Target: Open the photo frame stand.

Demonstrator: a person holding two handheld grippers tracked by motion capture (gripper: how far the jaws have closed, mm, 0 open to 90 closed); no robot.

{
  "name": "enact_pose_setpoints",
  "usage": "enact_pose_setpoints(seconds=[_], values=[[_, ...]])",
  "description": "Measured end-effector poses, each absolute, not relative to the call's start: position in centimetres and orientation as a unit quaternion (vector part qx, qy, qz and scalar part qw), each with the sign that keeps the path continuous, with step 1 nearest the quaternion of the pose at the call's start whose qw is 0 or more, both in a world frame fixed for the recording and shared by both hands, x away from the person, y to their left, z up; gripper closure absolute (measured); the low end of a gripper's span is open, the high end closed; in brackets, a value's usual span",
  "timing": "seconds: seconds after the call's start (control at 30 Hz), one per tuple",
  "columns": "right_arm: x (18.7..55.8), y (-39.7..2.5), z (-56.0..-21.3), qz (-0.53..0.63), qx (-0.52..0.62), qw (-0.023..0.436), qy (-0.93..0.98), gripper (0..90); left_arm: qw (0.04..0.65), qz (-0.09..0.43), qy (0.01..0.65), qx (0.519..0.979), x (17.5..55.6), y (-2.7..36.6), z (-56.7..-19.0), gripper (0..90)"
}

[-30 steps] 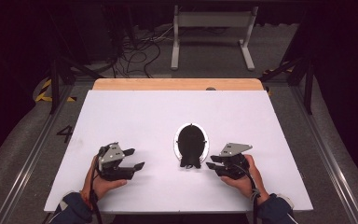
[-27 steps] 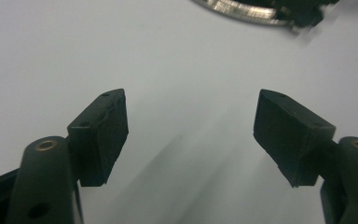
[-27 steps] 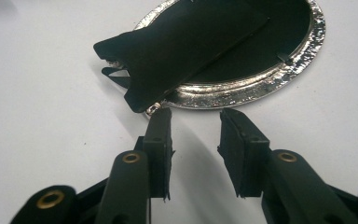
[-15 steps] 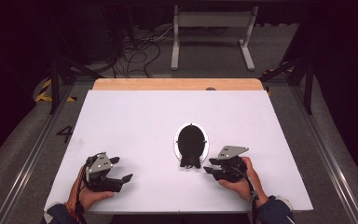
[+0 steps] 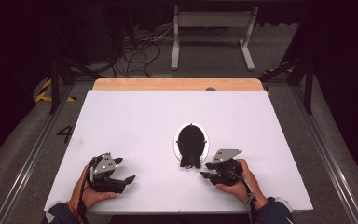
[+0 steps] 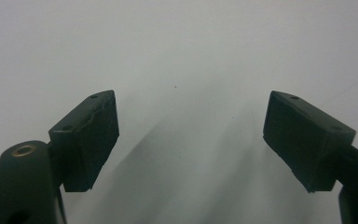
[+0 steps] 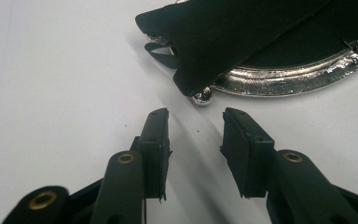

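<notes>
We judged this to be the approach, with nothing yet grasped: in the high view our right gripper [image 5: 208, 171] sat low and right of centre, just beside the near end of the black pouch [image 5: 189, 143], which lay on a shiny metal ring [image 5: 175, 142] a little below the middle of the white table [image 5: 135, 121]. In the right gripper view the pouch [image 7: 242, 32] filled the upper right of the frame, its soft, matte cloth folded to a blunt tip that drooped over the bright, mirror-like curve of the ring [image 7: 298, 74]; a small silver ball [image 7: 202, 96] peeked out under that tip, just above our jaws. Those jaws stood apart with a narrow gap, holding nothing, their flat black pads aimed at the tip but not touching it. Our left gripper [image 5: 123, 182] rested at the lower left of the high view, well apart from the pouch; in the left gripper view its jaws were spread wide over bare, smooth white tabletop, also released. The next move, as we read it, called for easing the right gripper forward until the pads straddled the cloth tip, then closing on fabric alone. The ring looked hard and slick, so a pinch that caught it might slip, while the limp cloth would likely sag once lifted.
</notes>
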State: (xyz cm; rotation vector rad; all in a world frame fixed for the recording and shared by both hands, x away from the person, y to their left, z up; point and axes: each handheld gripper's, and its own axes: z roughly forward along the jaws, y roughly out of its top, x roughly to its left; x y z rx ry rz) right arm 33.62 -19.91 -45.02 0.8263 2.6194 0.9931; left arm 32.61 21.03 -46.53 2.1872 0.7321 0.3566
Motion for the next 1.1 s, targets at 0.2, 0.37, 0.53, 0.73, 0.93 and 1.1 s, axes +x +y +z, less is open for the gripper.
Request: enact_pose_setpoints(seconds=[0.2,0.37,0.53,0.73,0.93,1.1], values=[[33.8,-19.8,-44.9,0.333,0.283,0.108,0.893,63.2,0.392,0.138,0.286,0.863,32.7,20.9,-46.6,18.5],[33.9,-19.5,-44.9,0.33,0.283,0.11,0.894,63.3,0.392,0.136,0.287,0.863,32.8,20.9,-46.7,18.6],[34.0,-18.8,-44.8,0.32,0.283,0.111,0.897,64.7,0.39,0.136,0.287,0.864,32.8,20.8,-46.7,18.6],[34.4,-18.1,-44.5,0.304,0.285,0.11,0.902,66.5,0.387,0.134,0.286,0.867,32.9,20.6,-46.8,18.6],[34.9,-17.6,-44.4,0.294,0.299,0.103,0.902,68.4,0.387,0.132,0.286,0.867,32.9,20.5,-46.8,18.5],[35.0,-17.5,-44.3,0.293,0.303,0.102,0.901,68.4,0.386,0.133,0.286,0.867,32.9,20.5,-46.8,18.5]])
